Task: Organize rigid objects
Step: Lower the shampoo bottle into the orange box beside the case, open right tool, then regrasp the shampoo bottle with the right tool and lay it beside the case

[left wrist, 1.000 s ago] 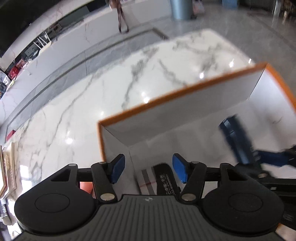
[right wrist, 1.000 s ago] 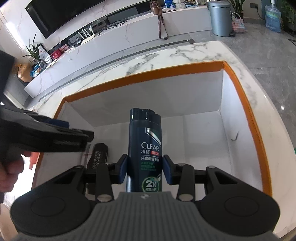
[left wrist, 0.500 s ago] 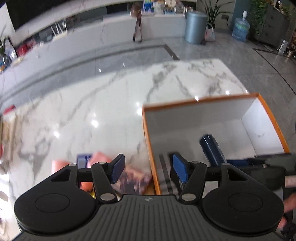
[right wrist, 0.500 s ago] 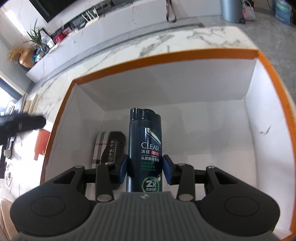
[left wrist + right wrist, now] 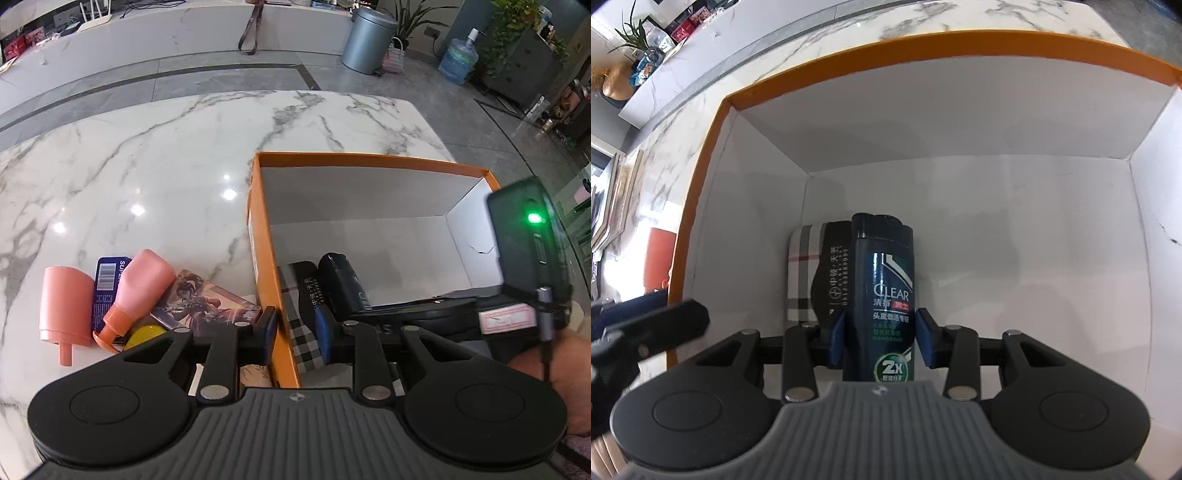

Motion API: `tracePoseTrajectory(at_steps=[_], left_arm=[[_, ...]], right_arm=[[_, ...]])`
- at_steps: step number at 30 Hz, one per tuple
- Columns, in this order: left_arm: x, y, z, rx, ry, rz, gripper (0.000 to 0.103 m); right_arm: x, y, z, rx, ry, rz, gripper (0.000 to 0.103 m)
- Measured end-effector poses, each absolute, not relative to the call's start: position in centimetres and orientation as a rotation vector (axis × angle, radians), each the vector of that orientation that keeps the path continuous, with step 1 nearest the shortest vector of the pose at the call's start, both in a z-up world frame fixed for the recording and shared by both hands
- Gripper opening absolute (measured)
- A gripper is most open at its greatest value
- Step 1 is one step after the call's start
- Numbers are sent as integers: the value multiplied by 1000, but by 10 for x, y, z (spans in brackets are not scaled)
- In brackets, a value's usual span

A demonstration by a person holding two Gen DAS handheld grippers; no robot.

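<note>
My right gripper (image 5: 882,336) is low inside the orange box (image 5: 713,147), with its fingers just parted from the dark CLEAR shampoo bottle (image 5: 884,280), which lies beside a plaid-and-black case (image 5: 816,266). In the left wrist view the bottle (image 5: 341,280) and the case (image 5: 303,306) lie at the box's near left corner. My left gripper (image 5: 295,334) is open and empty, straddling the box's left wall (image 5: 266,258).
On the marble table (image 5: 166,155) left of the box lie two pink bottles (image 5: 142,284) (image 5: 64,306), a blue card (image 5: 105,288), a picture card (image 5: 207,302) and a yellow object (image 5: 144,334). The right half of the box floor (image 5: 1034,258) is bare.
My right gripper has lowered the shampoo bottle into the box next to the case and its fingers have loosened. My left gripper has swung left and back, bringing the loose items on the table into view.
</note>
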State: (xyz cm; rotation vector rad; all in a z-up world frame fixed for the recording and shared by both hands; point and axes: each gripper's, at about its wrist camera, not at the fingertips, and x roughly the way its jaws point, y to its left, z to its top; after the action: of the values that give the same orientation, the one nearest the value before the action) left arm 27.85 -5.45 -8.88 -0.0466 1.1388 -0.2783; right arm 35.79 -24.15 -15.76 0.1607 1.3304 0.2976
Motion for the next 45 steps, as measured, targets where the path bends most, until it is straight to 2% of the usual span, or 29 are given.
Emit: tracePoseTrajectory(at_steps=[6,9,16,18,20,23,33,37,45], left_arm=[[282,-52,-91,-67,1142,-294,29],[282,-50,-91,-77,1143,-298,29],[281,-48,-91,-97,1142,-297,29],[281,-47,-91,-110,1143,-292,29],[282,-45,-90,-122,1142,-278,29],[282,-40,-87,-142,1139,-258,29],[282,-30,-84,-167,1141,-230,29],[286,-29,-86,-170,1150,-227,29],[289,-28,-91,-175,1165,-227,29]], right_arm=[[366,-232,-161,132,1349,275,42],[366,-230,-161,105,1365,295,49],[356,-235,-146,-16,1357,371,50],[350,-236,-137,-36,1341,411,43],[346,-238,-129,-4,1346,467,21],[344,-241,-127,61,1376,535,16],[360,-192,-169,-51,1608,606,14],[370,-182,-176,-80,1607,581,12],[388,-188,-168,0,1456,504,11]])
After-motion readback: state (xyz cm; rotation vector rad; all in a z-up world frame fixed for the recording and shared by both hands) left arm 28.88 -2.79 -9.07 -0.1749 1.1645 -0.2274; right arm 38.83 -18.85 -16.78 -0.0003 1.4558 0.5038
